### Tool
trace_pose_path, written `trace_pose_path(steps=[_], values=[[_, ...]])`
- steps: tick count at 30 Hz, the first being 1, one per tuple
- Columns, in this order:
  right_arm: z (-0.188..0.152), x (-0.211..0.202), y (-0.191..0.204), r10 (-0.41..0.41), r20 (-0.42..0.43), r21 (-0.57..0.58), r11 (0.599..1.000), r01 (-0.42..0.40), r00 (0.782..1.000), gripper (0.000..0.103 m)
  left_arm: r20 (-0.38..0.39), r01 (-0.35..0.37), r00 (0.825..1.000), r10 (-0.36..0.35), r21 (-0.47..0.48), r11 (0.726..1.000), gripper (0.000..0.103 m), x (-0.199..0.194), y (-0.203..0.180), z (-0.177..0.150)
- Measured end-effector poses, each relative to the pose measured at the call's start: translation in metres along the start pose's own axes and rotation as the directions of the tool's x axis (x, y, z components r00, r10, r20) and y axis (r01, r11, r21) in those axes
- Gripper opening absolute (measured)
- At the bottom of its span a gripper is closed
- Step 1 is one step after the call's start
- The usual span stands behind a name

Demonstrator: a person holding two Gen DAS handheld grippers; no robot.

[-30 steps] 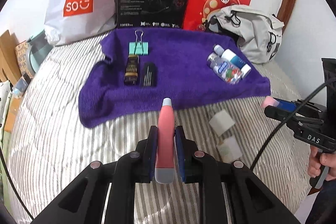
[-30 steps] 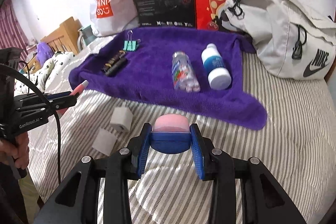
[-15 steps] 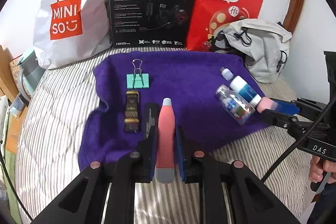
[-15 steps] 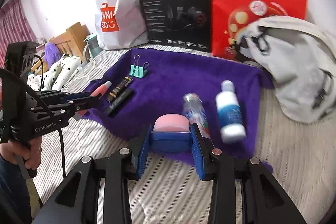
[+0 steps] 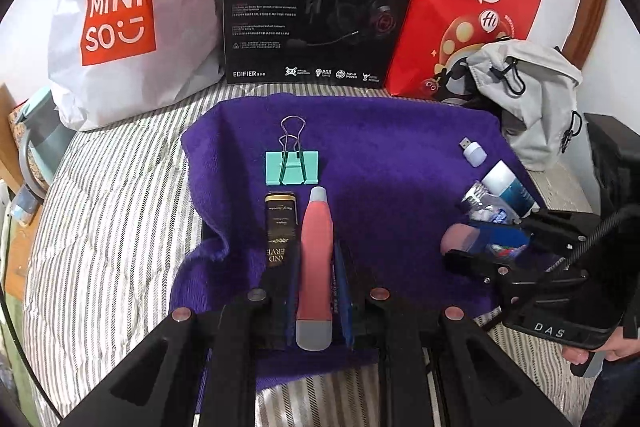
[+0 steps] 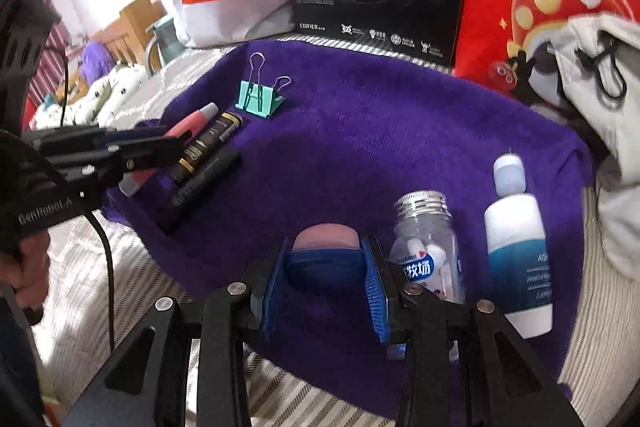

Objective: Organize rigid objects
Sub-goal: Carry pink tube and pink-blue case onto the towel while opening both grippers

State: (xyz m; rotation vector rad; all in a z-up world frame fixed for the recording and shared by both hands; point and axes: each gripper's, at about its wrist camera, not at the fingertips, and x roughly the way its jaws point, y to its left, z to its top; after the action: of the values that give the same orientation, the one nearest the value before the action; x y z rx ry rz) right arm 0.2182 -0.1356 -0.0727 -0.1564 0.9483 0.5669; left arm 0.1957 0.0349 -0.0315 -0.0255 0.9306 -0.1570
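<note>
The left gripper (image 5: 316, 267) is clamped on a coral-pink tapered tube with grey ends (image 5: 316, 259), low over the purple fleece cloth (image 5: 380, 155), a mint binder clip (image 5: 292, 167) at 12 o'clock. The right gripper (image 6: 325, 267) squeezes a blue-and-pink rounded block (image 6: 325, 251), a clear bottle (image 6: 428, 251) at its 3 o'clock.

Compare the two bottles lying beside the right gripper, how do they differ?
The clear bottle is see-through with a ridged silver cap and white pieces inside; the white bottle is opaque, teal-labelled, with a smooth pale cap. Both lie side by side on the purple towel.
</note>
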Motion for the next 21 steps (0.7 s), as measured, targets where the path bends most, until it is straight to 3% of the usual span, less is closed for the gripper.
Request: trace_pose_path(steps=[9,14,21], values=[[0.001,0.005,0.007,-0.017,-0.030,-0.105,0.994,0.014,0.999,0.038,-0.004,0.006,1.000,-0.006,0.004,1.000,0.017,0.005,0.004,0.005],[0.001,0.001,0.000,0.016,-0.063,-0.091,0.996,-0.022,0.998,0.040,-0.005,0.008,1.000,-0.008,0.007,1.000,0.017,0.006,0.004,0.006],[-0.013,-0.027,-0.020,0.015,-0.027,-0.025,1.000,-0.016,1.000,0.040,-0.007,0.022,1.000,-0.022,0.032,0.999,0.017,0.009,-0.004,0.007]])
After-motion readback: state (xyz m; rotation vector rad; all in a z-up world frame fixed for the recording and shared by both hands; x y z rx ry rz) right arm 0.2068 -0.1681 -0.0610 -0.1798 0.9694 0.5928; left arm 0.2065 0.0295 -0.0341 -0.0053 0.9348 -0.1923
